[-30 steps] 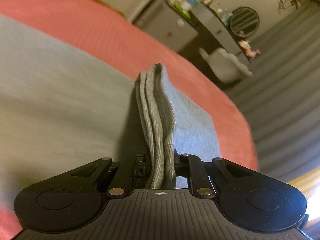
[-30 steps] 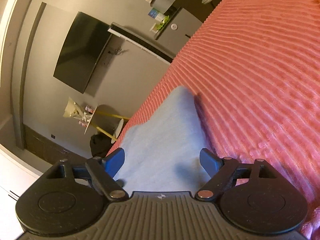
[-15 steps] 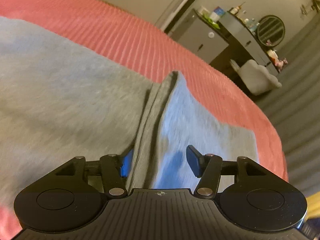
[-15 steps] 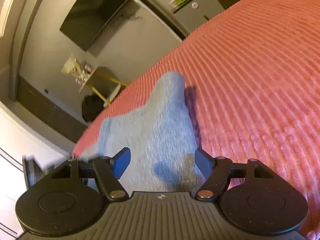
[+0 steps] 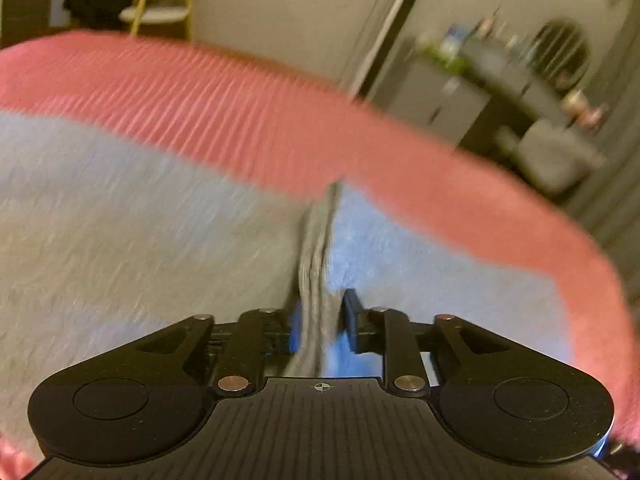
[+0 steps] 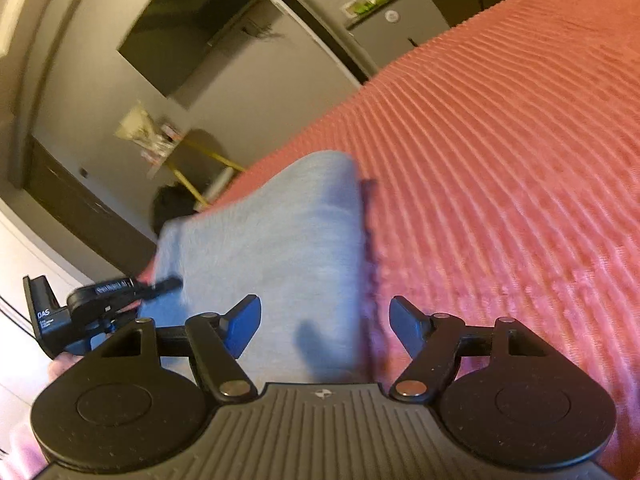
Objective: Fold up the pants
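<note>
Already the grey pants [image 5: 132, 240] lie spread on the pink ribbed bedspread [image 5: 248, 120], with one layer doubled over so that a ridge of stacked edges [image 5: 318, 248] runs up the middle. The left gripper [image 5: 320, 320] is closing its jaws on that ridge, the cloth between them, though blur hides whether the pads press yet. The right gripper [image 6: 325, 326] hovers with jaws wide apart over the pants' near edge, holding nothing. By my reading, at least one more fold remains

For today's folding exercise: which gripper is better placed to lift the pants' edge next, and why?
Left. The left gripper is closing around the ribbed edge of the grey pants. The right gripper hangs open above flat cloth.
</note>
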Demonstrator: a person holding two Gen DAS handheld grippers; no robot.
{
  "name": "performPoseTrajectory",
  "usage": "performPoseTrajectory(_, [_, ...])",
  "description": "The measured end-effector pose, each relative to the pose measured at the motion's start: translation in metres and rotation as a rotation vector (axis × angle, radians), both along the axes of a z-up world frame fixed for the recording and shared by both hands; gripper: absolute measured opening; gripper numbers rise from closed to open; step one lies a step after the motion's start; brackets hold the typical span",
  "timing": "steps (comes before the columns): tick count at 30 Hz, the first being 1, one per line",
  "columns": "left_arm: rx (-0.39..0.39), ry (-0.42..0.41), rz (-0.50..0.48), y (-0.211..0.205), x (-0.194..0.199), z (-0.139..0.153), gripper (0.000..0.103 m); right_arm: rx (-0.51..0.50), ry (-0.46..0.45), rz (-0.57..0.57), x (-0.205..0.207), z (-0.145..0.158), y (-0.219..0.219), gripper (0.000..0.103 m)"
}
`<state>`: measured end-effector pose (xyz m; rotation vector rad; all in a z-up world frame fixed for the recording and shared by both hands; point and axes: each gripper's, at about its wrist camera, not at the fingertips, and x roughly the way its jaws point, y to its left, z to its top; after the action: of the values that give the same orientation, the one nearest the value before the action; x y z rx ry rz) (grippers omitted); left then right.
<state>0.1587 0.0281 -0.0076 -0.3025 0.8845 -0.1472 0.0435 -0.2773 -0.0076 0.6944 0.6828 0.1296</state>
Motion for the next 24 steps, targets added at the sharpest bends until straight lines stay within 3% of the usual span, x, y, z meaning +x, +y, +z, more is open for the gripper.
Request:
performPoseTrajectory(2, [-0.011, -0.017, -0.002, 0.003, -0.015, -0.002, 0.033, -0.061, 0.025, -0.009, 0.002, 0.0, 0.002, 0.072])
performPoseTrajectory(4, [-0.037, -0.02, 0.0, 0.006, -0.028, 0.001, 0.042, -0.115, 0.018, -0.02, 0.002, 0.004, 0.003, 0.064])
performPoseTrajectory(6, [-0.068, -0.021, 0.012, 0.012, -0.038, 0.002, 0.043, -0.145, 0.003, -0.036, 0.004, 0.009, 0.004, 0.04])
performPoseTrajectory(9, [-0.11, 0.005, 0.055, 0.017, -0.038, -0.001, 0.043, -0.171, -0.042, -0.024, 0.013, 0.019, 0.013, 0.025])
performPoseTrajectory(11, [-0.147, 0.016, 0.077, 0.026, -0.045, -0.004, 0.043, -0.209, -0.074, 0.032, 0.023, 0.024, 0.029, 0.025])
performPoseTrajectory(13, [-0.171, 0.02, 0.1, 0.029, -0.045, -0.008, 0.043, -0.309, -0.071, 0.097, 0.038, 0.025, 0.053, 0.025])
performPoseTrajectory(18, [-0.143, 0.008, 0.093, 0.025, -0.045, -0.013, 0.045, -0.586, 0.011, 0.151, 0.088, 0.003, 0.089, 0.019])
performPoseTrajectory(21, [-0.161, 0.004, 0.093, 0.027, -0.045, -0.015, 0.045, -0.638, -0.003, 0.135, 0.103, 0.006, 0.094, 0.019])
performPoseTrajectory(24, [-0.193, 0.006, 0.102, 0.033, -0.047, -0.017, 0.044, -0.619, 0.011, 0.114, 0.105, 0.008, 0.095, 0.02])
